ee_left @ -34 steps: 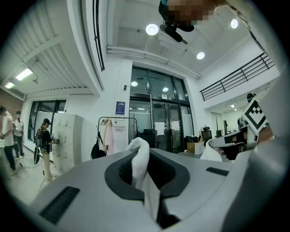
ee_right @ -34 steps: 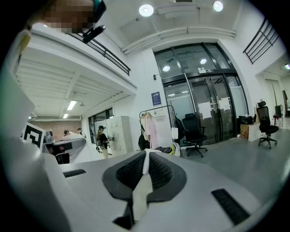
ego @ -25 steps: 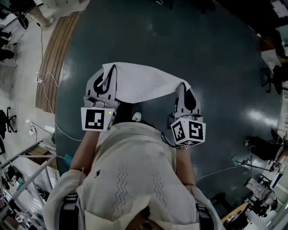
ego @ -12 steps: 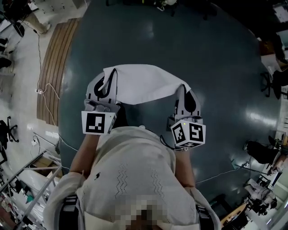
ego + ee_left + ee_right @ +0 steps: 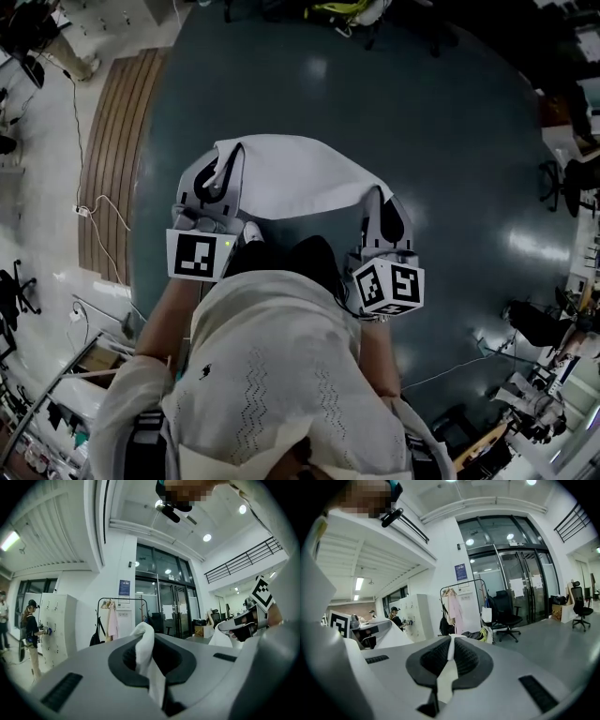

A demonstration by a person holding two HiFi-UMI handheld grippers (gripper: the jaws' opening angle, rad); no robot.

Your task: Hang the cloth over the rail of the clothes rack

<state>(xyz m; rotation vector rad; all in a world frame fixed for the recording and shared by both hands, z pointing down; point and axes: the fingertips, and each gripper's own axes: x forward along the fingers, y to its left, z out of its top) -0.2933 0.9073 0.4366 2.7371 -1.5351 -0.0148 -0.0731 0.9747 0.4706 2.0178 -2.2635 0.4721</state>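
Spread between both tools above the dark grey floor [image 5: 450,141]: white fabric cloth [image 5: 295,173]. Pinched almost fully closed on one corner, left grey two-jaw gripper [image 5: 223,169]; clamped likewise on the opposite corner, right grey two-jaw gripper [image 5: 382,202]. Well apart from the cloth, against the far wall: black metal clothes rack [image 5: 123,599], carrying a pale pink garment [image 5: 112,620].
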